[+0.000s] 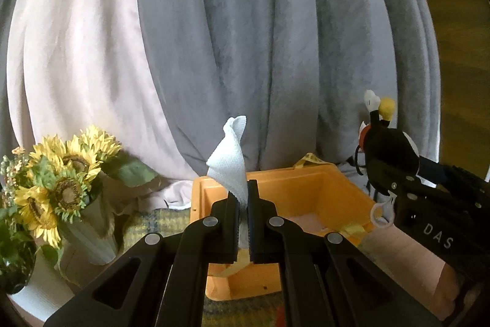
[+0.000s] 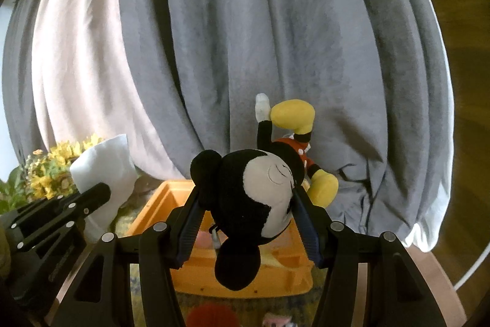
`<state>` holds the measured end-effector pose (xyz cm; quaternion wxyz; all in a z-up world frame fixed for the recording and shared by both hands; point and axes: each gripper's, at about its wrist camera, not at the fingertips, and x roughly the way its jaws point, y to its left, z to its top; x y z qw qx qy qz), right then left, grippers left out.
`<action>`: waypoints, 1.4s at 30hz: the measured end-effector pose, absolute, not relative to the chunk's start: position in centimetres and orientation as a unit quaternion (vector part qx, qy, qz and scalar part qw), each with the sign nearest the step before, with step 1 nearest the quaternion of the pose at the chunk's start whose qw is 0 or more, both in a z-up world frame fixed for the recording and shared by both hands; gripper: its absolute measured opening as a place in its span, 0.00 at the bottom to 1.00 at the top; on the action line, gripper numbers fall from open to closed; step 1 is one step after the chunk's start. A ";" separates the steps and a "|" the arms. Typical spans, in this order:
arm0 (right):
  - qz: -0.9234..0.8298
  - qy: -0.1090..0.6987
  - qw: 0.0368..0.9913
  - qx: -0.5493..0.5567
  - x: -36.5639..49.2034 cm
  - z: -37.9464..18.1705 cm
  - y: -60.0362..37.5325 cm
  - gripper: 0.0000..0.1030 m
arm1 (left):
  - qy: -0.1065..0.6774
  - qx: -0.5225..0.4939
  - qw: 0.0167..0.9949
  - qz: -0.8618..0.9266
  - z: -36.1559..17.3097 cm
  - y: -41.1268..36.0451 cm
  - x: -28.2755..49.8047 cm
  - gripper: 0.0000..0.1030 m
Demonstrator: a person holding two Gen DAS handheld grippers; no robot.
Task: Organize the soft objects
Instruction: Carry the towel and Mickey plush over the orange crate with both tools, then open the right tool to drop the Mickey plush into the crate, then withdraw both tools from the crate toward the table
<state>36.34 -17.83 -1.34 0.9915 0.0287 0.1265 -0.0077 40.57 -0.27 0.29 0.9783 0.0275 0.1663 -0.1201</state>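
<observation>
A paper towel [image 1: 228,157] stands pinched upright in the clenched left claw [image 1: 244,206], above an orange bin [image 1: 346,192]. In the right wrist view, a Mickey Mouse plush [image 2: 260,189] hangs head-first, squeezed in the part-open right claw [image 2: 246,213] over the bin.

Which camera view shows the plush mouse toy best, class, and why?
The right wrist view: the plush mouse toy fills the centre, head clamped between the right gripper's jaws. The left wrist view shows only part of it at the right edge, mostly from behind.
</observation>
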 end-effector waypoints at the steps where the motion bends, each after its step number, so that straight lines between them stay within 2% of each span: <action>1: -0.006 0.128 0.991 0.029 36.9 -1.4 -17.8 0.56 | 0.168 0.029 0.978 -0.119 0.1 -0.3 41.1 0.06; 15: -0.002 0.156 0.986 0.053 44.9 -3.9 -18.9 0.57 | 0.214 0.036 0.969 -0.115 -3.4 -1.2 48.3 0.06; 22: 0.009 0.206 0.977 0.058 48.6 -6.3 -18.9 0.57 | 0.250 0.049 0.959 -0.124 -6.1 -2.0 50.9 0.06; 27: 0.010 0.245 0.968 0.054 50.2 -8.1 -18.7 0.61 | 0.271 0.063 0.952 -0.127 -7.6 -2.6 52.0 0.07; 28: 0.010 0.254 0.966 0.054 50.5 -8.4 -18.7 0.62 | 0.270 0.062 0.952 -0.127 -7.7 -2.6 52.1 0.08; 30: 0.014 0.269 0.961 0.058 50.9 -8.8 -18.8 0.68 | 0.271 0.064 0.952 -0.130 -7.7 -2.7 52.3 0.27; 33: 0.010 0.267 0.962 0.059 50.9 -8.7 -18.9 0.76 | 0.271 0.062 0.951 -0.131 -7.5 -2.7 52.3 0.39; 35: 0.006 0.260 0.964 0.055 50.6 -8.4 -19.0 0.77 | 0.275 0.060 0.950 -0.132 -7.5 -2.7 52.2 0.48; 42: -0.017 0.239 0.969 0.057 49.3 -7.0 -20.0 0.77 | 0.267 0.051 0.954 -0.130 -6.3 -2.4 50.7 0.60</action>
